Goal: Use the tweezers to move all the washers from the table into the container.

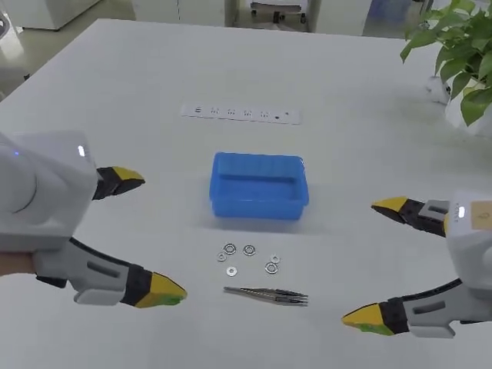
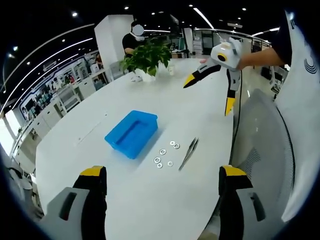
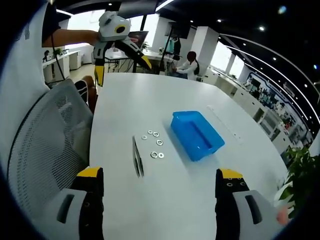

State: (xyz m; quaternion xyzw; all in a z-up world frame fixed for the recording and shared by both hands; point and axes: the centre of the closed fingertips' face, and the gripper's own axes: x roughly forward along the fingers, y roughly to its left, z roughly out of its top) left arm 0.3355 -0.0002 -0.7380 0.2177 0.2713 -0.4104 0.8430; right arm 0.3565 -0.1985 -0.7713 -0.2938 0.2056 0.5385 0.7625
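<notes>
Several small metal washers (image 1: 248, 259) lie loose on the white table (image 1: 138, 84), just in front of a blue container (image 1: 259, 185) that looks empty. Metal tweezers (image 1: 266, 294) lie flat on the table, nearer me than the washers. My left gripper (image 1: 140, 234) is held open at the left, well away from them. My right gripper (image 1: 382, 261) stands open at the right, also apart. In the left gripper view the washers (image 2: 165, 154), tweezers (image 2: 189, 152) and container (image 2: 132, 132) lie ahead, with the right gripper (image 2: 207, 92) beyond. The right gripper view shows the washers (image 3: 154, 144), tweezers (image 3: 137, 161), container (image 3: 197, 135) and left gripper (image 3: 120, 59).
A white power strip (image 1: 241, 114) lies behind the container. A potted plant (image 1: 460, 54) stands at the table's far right. A grey mesh chair (image 3: 45, 150) sits at the table's near edge. A person (image 3: 190, 64) sits in the background.
</notes>
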